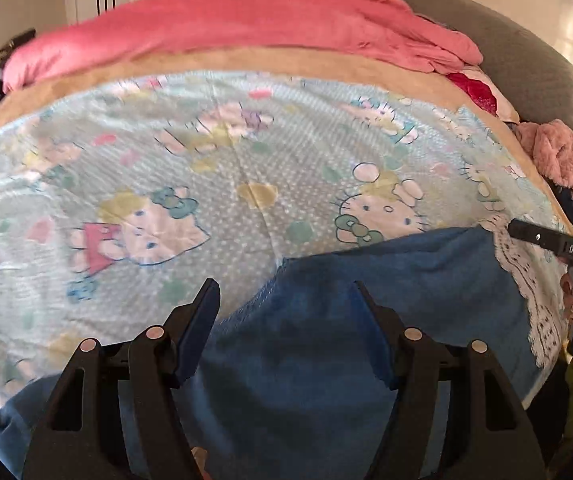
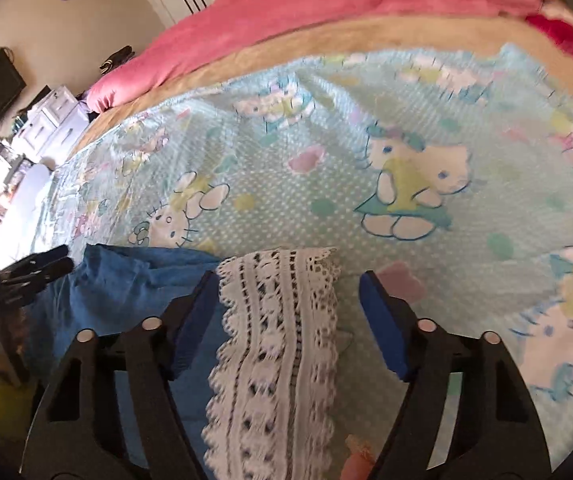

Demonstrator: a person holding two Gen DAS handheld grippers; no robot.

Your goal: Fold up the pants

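The left tool (image 1: 286,300) stands spread over the blue pants (image 1: 326,320), its two blue-padded fingers (image 1: 202,320) set apart, with the cloth lying beneath and between them; the pads press on nothing that can be seen. The pants lie on the bed, spread from under this tool out toward its right, on a pale blue cartoon-print sheet (image 1: 166,152). Their right end finishes in a white lace hem (image 1: 526,280), just beside the tip of the right tool as seen from the left wrist view. The right tool (image 2: 286,304) is likewise spread, its jaws open on either side of the lace hem (image 2: 274,340), which runs straight up between the fingers; the left pad lies close against the lace edge, the right pad stands clear of it over bare sheet. No pinch on the lace is visible. To the left of the right tool the blue cloth of the pants (image 2: 126,280) continues toward the left tool (image 2: 38,268), which shows dark and blurred at the frame edge. Beyond both tools, at the far side of the bed, lies a pink blanket (image 1: 226,28) along a tan band (image 1: 246,64). A grey headboard (image 1: 526,64) stands to the far right of the left tool.
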